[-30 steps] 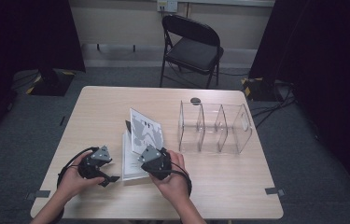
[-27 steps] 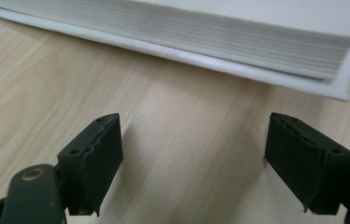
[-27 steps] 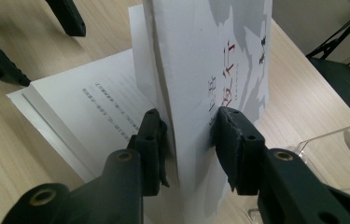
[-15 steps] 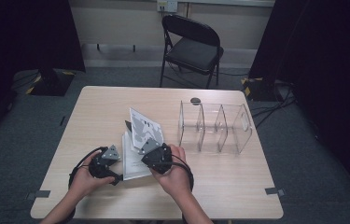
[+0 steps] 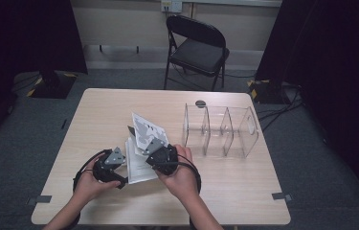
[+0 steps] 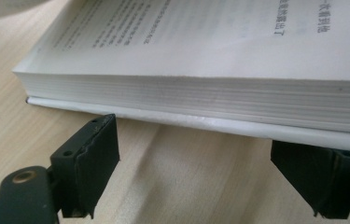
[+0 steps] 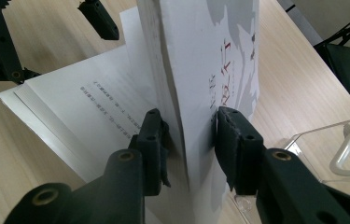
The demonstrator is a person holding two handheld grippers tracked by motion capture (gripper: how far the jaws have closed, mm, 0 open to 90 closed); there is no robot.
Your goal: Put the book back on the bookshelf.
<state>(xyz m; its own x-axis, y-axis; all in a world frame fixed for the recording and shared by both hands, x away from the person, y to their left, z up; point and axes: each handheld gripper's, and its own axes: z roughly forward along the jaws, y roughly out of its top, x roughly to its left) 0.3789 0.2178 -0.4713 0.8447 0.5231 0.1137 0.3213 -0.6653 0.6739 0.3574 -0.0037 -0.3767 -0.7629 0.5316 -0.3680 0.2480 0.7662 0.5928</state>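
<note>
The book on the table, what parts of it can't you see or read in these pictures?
- High view: the print on the book is too small to read, and the right claw and hand cover part of it.
- Left claw view: the page text is blurred, and the right edge cuts the book off.
- Right claw view: the lifted front part hides the pages behind it, and the top edge cuts it off.
</note>
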